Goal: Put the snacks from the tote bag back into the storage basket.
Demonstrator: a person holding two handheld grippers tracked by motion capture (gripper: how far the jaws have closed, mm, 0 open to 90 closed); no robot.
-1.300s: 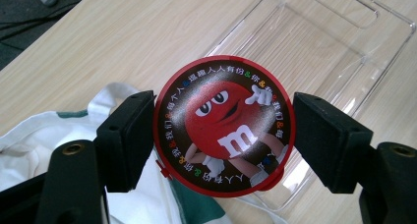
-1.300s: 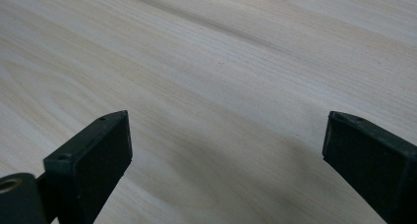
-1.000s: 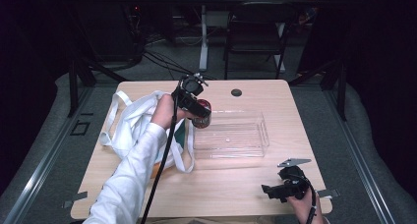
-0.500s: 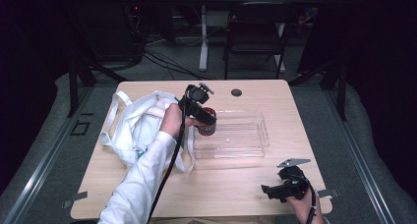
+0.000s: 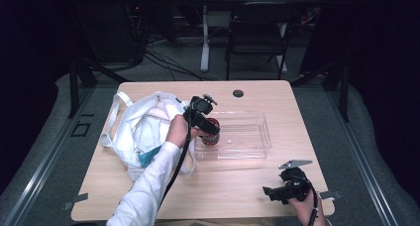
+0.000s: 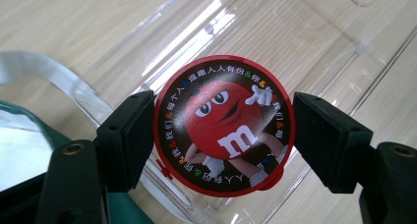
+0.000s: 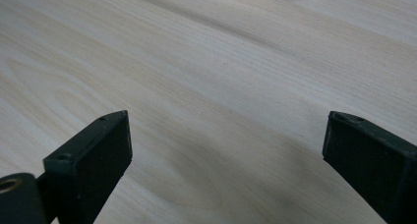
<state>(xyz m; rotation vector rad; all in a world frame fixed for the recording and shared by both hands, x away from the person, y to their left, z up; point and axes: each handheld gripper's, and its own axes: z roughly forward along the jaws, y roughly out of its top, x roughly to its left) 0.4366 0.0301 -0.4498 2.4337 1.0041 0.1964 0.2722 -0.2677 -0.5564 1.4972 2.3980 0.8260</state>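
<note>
My left gripper (image 6: 223, 128) is shut on a round red candy tub (image 6: 223, 126) whose lid bears a red cartoon figure. The pads press its two sides. In the high view the left gripper (image 5: 210, 132) holds the candy tub (image 5: 212, 133) low over the left end of a clear plastic tray (image 5: 257, 145). The tray's floor (image 6: 295, 42) lies under the tub. My right gripper (image 5: 280, 192) rests near the table's front right edge, and its jaws (image 7: 226, 155) stand wide open over bare wood with nothing between them.
A white cloth tote bag (image 5: 141, 129) with something teal inside lies left of the tray, its strap (image 6: 44, 76) close to the tub. A small black round disc (image 5: 238, 93) sits near the table's far edge. Chairs and cables stand beyond the table.
My left gripper has carried the candy tub rightward from over the bag's edge and down into the tray's left end. The right gripper has stayed put.
</note>
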